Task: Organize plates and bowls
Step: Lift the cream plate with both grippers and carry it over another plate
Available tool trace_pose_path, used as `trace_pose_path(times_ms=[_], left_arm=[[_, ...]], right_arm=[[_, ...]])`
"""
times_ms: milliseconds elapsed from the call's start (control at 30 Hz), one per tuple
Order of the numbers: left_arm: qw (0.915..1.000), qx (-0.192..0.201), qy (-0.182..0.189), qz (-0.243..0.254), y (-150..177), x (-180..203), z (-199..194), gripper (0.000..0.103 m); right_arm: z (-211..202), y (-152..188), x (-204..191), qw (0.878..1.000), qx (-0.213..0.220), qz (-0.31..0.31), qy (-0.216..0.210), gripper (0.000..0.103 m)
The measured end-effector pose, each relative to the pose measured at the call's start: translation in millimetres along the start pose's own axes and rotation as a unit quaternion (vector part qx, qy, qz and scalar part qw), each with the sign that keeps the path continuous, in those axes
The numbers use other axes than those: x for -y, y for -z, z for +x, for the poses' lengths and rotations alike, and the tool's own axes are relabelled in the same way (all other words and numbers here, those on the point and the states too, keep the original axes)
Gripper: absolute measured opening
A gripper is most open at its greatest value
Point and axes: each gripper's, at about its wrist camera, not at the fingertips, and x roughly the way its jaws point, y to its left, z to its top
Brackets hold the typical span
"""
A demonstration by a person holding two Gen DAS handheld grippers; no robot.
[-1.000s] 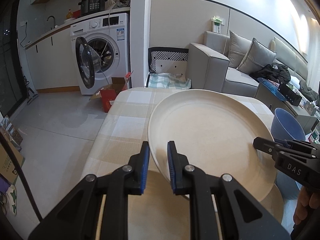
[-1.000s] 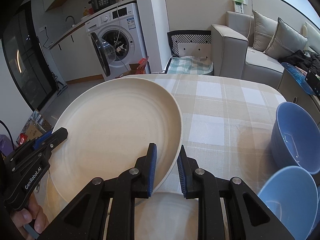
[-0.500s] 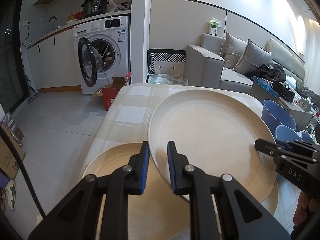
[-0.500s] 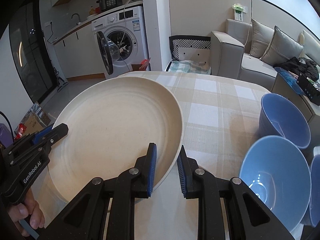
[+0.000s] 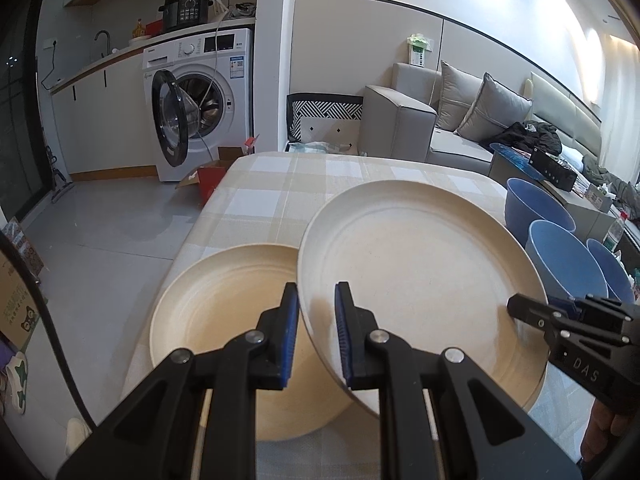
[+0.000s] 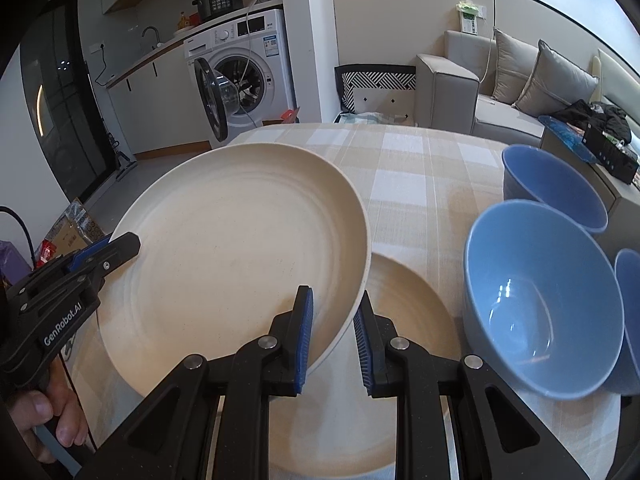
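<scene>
Both grippers hold one large cream plate [image 5: 416,272] in the air above the table; it also shows in the right wrist view [image 6: 240,264]. My left gripper [image 5: 317,340] is shut on its left rim. My right gripper [image 6: 333,344] is shut on its right rim. A second cream plate [image 5: 224,312] lies on the checked tablecloth below, partly hidden under the held one; it also shows in the right wrist view [image 6: 404,320]. Three blue bowls stand at the right: the nearest big one [image 6: 540,300], one behind [image 6: 560,188], one at the edge [image 6: 630,300].
The table's checked cloth [image 5: 304,188] stretches ahead. Beyond the far edge are a washing machine with its door open [image 5: 200,100], a red box on the floor [image 5: 212,176] and a grey sofa [image 5: 460,128].
Both grippers have lifted the held plate and drawn back. The second plate below and the three blue bowls have come into view.
</scene>
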Motion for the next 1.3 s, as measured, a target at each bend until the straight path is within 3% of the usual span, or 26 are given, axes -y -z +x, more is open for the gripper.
trace_pose_path(times_ms=[367, 1300], left_arm=[[0.9997, -0.02, 0.008, 0.008, 20, 4, 2, 0.016], [0.9969, -0.051, 0.034, 0.05, 19, 33, 28, 0.016]], right_arm=[[-1, 36, 2, 1.0, -0.026, 0.011, -0.007, 0.02], [0, 49, 35, 0.996, -0.077, 0.053, 0.003, 0.022]])
